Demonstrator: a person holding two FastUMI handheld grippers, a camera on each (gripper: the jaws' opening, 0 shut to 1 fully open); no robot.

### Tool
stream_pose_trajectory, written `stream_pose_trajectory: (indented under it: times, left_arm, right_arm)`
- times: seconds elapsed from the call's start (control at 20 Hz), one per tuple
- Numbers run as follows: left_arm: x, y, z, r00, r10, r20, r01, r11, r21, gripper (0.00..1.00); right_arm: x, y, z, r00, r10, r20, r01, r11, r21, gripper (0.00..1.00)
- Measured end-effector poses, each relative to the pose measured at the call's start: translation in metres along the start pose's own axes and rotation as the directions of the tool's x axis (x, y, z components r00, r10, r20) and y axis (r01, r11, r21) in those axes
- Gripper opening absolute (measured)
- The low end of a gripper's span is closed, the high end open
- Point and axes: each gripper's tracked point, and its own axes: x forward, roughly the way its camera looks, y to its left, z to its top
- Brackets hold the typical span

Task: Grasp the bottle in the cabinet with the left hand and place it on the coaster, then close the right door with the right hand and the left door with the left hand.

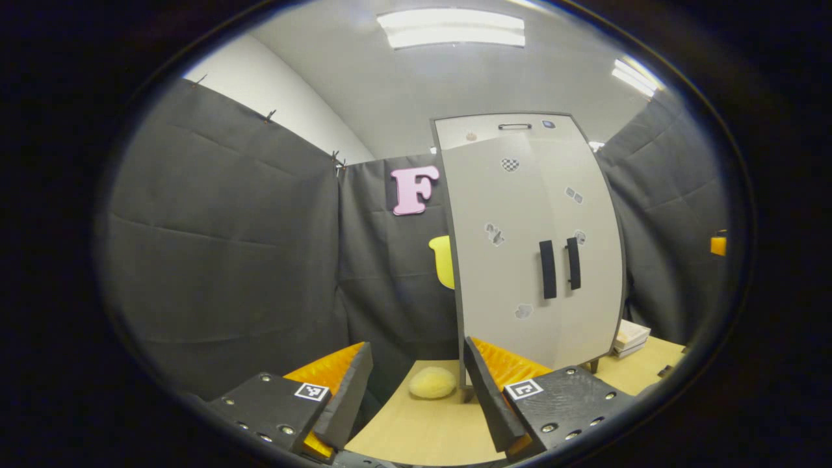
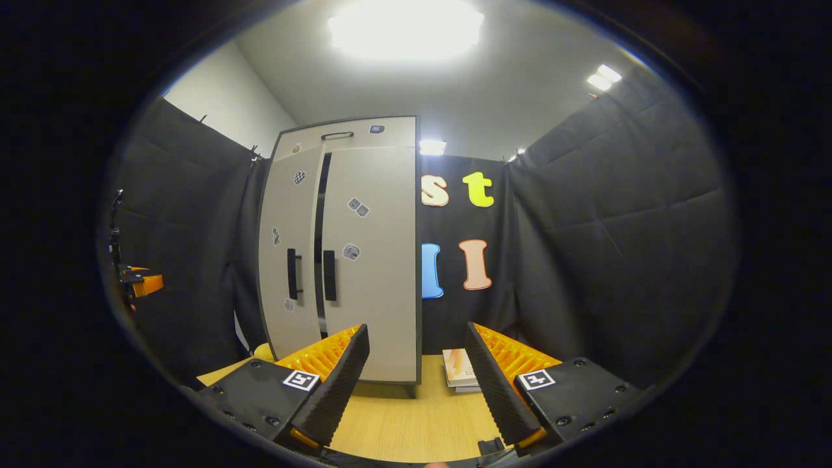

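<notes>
Apparently end stage. Cabinet upright on table, ahead and right of left gripper; doors look near closed, narrow dark gap between them in right gripper view. Bottle, coaster: cannot tell where. Left gripper wide open, empty. Right gripper wide open, empty; cabinet ahead, left of its fingers.

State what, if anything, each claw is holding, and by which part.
Nothing is held. The left claw and the right claw both stand open, with bare table showing between their fingers, short of the cabinet.
</notes>
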Motion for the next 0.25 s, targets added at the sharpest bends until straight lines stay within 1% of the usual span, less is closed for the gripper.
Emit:
stream_pose_trajectory:
  times: [0.15,0.2,0.25]
  left_arm:
    - [-0.0012,-0.001,0.0021,1.0,-0.001,0.002,0.001,1.0,0.002,0.84]
    - [-0.0014,-0.0005,0.0025,1.0,-0.001,0.002,0.001,1.0,0.003,0.82]
    - [0.0014,-0.0012,0.0035,1.0,-0.002,0.001,0.002,1.0,0.002,0.82]
  right_arm:
    - [-0.0015,-0.0039,0.0009,1.0,-0.009,0.005,0.009,1.0,0.009,0.95]
    - [-0.0019,-0.005,0.0018,1.0,-0.01,0.005,0.01,1.0,0.01,0.92]
    - [-0.0013,-0.0055,0.0009,1.0,-0.012,0.005,0.012,1.0,0.009,0.95]
